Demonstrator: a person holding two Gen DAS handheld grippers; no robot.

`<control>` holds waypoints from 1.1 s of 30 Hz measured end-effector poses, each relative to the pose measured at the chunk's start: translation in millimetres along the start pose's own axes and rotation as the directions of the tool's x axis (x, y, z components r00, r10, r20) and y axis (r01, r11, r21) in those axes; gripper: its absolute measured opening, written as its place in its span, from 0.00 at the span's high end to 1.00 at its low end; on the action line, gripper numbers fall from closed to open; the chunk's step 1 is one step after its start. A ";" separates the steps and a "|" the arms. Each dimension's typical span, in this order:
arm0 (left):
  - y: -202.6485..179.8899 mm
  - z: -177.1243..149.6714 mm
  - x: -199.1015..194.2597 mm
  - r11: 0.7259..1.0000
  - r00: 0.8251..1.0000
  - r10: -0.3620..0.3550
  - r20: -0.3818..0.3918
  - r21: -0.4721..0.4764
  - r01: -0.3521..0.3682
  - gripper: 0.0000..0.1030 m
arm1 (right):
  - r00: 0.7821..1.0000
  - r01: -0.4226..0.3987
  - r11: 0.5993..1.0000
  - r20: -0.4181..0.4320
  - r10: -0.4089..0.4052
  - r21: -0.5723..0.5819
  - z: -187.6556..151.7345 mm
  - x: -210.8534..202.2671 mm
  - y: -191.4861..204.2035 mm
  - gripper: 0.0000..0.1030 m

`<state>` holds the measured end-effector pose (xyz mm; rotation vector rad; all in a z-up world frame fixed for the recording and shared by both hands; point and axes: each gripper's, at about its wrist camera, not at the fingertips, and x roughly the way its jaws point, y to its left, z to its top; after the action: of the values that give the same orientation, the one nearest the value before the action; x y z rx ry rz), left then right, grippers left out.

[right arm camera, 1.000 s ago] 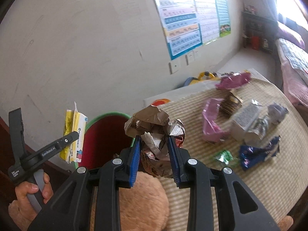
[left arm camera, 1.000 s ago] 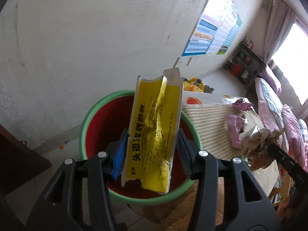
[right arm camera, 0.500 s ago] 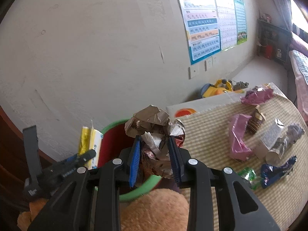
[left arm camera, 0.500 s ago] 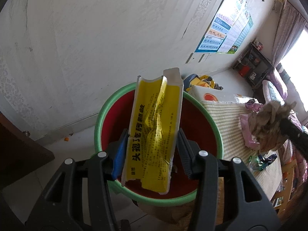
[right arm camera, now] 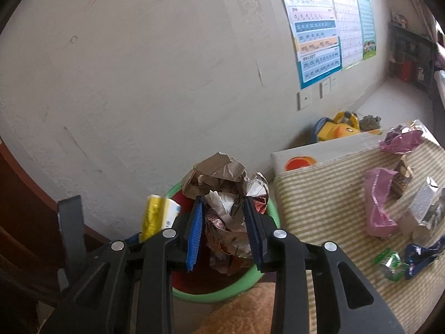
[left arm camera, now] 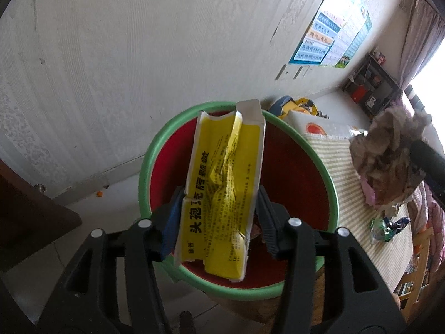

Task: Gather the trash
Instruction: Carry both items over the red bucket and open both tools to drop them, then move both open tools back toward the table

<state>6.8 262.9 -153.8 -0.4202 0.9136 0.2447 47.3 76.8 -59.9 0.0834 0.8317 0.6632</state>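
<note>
Yellow carton [left arm camera: 222,192] and crumpled paper wad [right arm camera: 225,194], each between just-loosening gripper jaws, hung over the bin [left arm camera: 155,150]; wrappers [right arm camera: 378,208] remained on the mat.

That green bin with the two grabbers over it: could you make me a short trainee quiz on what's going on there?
1. True or false: the left gripper holds a yellow box over the bin.
2. What sits between the right gripper's blue pads?
3. Wrappers on the striped mat are: A all binned, B still lying there.

Key: 1 true; 2 the crumpled paper wad; 3 B.
</note>
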 end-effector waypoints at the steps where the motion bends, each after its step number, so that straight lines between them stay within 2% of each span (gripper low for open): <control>1: -1.2 -0.2 1.8 1.000 1.000 0.002 -0.006 0.002 -0.002 0.49 | 1.000 -0.008 1.000 -0.001 0.008 0.000 0.3 0.9 0.6 0.58; 2: -1.8 -1.1 3.8 1.000 1.000 0.003 -0.015 0.007 -0.003 0.41 | 1.000 -0.014 1.000 0.003 0.014 0.003 0.6 2.1 0.7 0.49; 3: -2.1 -1.6 5.2 1.000 1.000 0.007 -0.018 0.012 -0.007 0.32 | 1.000 -0.014 1.000 0.013 0.014 0.010 0.8 1.8 0.1 0.35; 4: -2.7 -2.2 6.0 1.000 1.000 0.014 -0.020 0.018 -0.014 0.30 | 1.000 -0.015 1.000 0.020 0.015 0.012 1.0 1.4 -0.3 0.33; 8: -4.2 -5.5 3.9 0.999 0.999 0.031 -0.031 0.014 -0.030 0.29 | 1.000 0.007 1.000 0.012 -0.007 -0.001 0.2 2.3 -4.8 0.33; 12: -10.5 -7.2 -2.2 0.998 0.999 0.037 -0.025 0.056 -0.036 0.28 | 0.999 0.042 0.999 -0.001 -0.042 0.001 -5.3 0.0 -16.3 0.33; 20: -21.6 -3.3 -13.5 0.995 0.999 0.054 -0.005 0.084 -0.053 0.27 | 0.994 0.106 0.991 0.013 -0.108 0.084 -17.8 -24.4 -55.1 0.33; 25: -44.0 -4.5 -27.8 0.990 0.998 0.054 0.036 0.128 -0.058 0.26 | 0.989 0.135 0.981 0.040 -0.142 0.139 -27.7 -49.5 -76.8 0.33; 29: -71.8 -8.6 -34.7 0.984 0.998 0.010 0.055 0.174 -0.020 0.25 | 0.974 0.189 0.971 0.097 -0.204 0.146 -36.8 -84.8 -89.5 0.33; 33: -114.5 -20.5 -35.4 0.966 0.998 -0.040 0.052 0.258 0.025 0.25 | 0.959 0.235 0.955 0.119 -0.258 0.182 -55.2 -119.9 -110.9 0.33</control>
<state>14.6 150.5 -108.0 -0.1864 0.8689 0.1046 6.8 -90.7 -54.1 0.1724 0.7434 0.3466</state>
